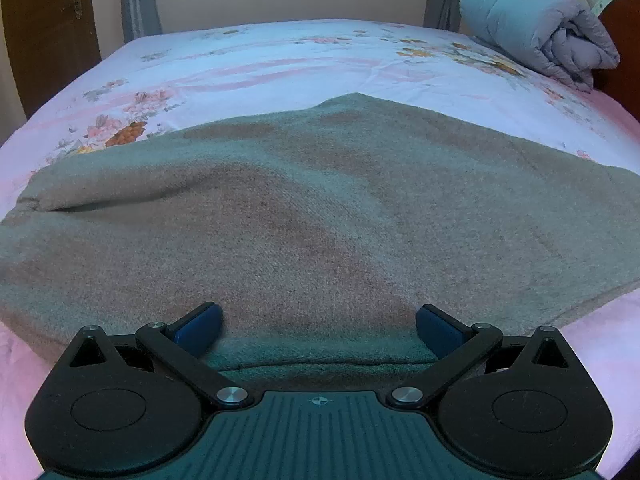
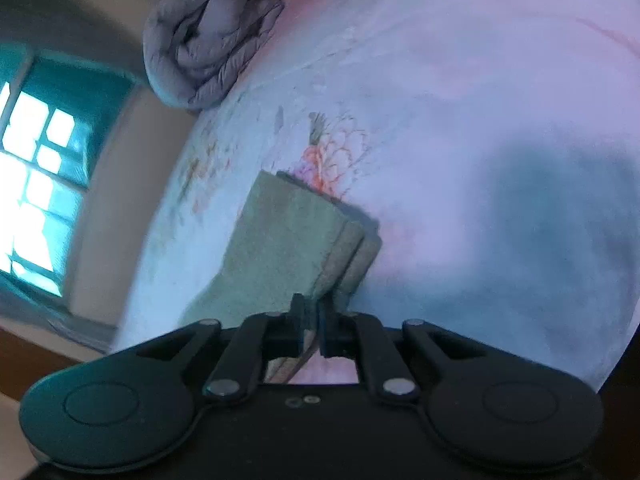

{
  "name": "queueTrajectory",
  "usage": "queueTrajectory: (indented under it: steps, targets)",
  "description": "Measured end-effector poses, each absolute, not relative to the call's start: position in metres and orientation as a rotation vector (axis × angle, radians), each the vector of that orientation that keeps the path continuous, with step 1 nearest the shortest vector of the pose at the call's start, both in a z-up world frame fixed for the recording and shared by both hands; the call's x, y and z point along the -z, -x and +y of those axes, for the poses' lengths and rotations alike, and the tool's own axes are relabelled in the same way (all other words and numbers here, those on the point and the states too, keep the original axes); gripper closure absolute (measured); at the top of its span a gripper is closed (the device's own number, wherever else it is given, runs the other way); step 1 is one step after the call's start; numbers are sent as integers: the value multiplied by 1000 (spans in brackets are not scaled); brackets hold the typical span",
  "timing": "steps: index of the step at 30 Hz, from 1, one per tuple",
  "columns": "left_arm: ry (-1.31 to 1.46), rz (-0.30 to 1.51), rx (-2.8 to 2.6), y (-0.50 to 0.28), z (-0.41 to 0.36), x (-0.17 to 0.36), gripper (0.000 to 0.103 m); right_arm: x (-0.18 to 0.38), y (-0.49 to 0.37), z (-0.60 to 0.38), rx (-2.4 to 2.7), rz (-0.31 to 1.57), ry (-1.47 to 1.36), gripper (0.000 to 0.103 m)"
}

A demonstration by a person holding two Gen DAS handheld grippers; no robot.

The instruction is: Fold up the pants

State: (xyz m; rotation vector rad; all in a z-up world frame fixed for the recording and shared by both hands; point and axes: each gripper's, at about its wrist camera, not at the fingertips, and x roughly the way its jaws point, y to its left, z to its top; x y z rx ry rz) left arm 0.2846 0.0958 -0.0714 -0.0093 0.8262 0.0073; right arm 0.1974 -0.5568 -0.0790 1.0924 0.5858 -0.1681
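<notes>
In the left wrist view a brown wooden door (image 1: 48, 28) stands at ten o'clock, beside grey-green curtains (image 1: 138, 4) hanging at eleven. The bed (image 1: 256, 60), under a pale floral sheet, fills the middle of the view. The grey-brown pants (image 1: 320, 208) lie spread flat across it, from nine o'clock over to three, with a fold line opening at the nine o'clock edge. At six o'clock the left gripper (image 1: 319, 326) hangs over the near hem; its blue-padded fingers (image 1: 200, 326) stand wide apart, one on each side of the cloth, and whether they rest on it cannot be told. At one o'clock a rolled grey quilt (image 1: 540, 34) lies by the headboard (image 1: 624, 40).

In the right wrist view, which is tilted and blurred, a bright window (image 2: 36, 184) sits at nine o'clock. The same quilt (image 2: 208, 44) shows at eleven. A folded part of the pants (image 2: 288, 236) runs from the centre down to six o'clock, its stacked layers showing along the right edge, over the sheet of the bed (image 2: 460, 100). At six o'clock the right gripper (image 2: 314, 320) has its dark fingers (image 2: 296, 320) drawn nearly together, clamped on those layered edges. A dark shadow lies on the sheet at three o'clock.
</notes>
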Motion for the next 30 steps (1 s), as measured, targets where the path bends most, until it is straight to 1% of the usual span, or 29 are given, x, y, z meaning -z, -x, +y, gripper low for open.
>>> queueTrajectory:
  steps: [1, 2, 5, 10, 17, 18, 19, 20, 22, 25, 26, 28, 30]
  targets:
    - [9, 825, -7, -285, 95, 72, 0, 76, -190, -560, 171, 548, -1108, 93]
    - [8, 823, -8, -284, 95, 72, 0, 72, -183, -562, 173, 510, -1112, 92]
    - [2, 813, -13, -283, 93, 74, 0, 71, -164, -570, 171, 452, -1155, 92]
    - [-1, 809, -20, -282, 92, 74, 0, 85, -161, -578, 177, 426, -1223, 93]
    - [-1, 810, -22, -281, 93, 74, 0, 100, -180, -572, 199, 467, -1311, 84]
    - [-1, 810, -24, -281, 93, 74, 0, 103, -182, -573, 201, 463, -1329, 83]
    - [-1, 811, -25, -282, 93, 74, 0, 102, -185, -574, 207, 461, -1334, 92]
    - [-2, 811, -26, -282, 93, 73, 0, 98, -191, -575, 221, 477, -1298, 94]
    - [-1, 812, -25, -283, 94, 73, 0, 73, -205, -569, 201, 510, -1113, 96]
    - [9, 813, -26, -283, 95, 73, 0, 3, -210, -539, 79, 421, -688, 97]
    - [8, 811, -27, -283, 95, 73, 0, -10, -206, -532, 49, 384, -606, 97]
    - [9, 805, -31, -282, 94, 74, 0, -20, -198, -531, 38, 354, -530, 97]
    - [8, 802, -33, -282, 94, 74, 0, 5, -196, -544, 61, 394, -571, 97]
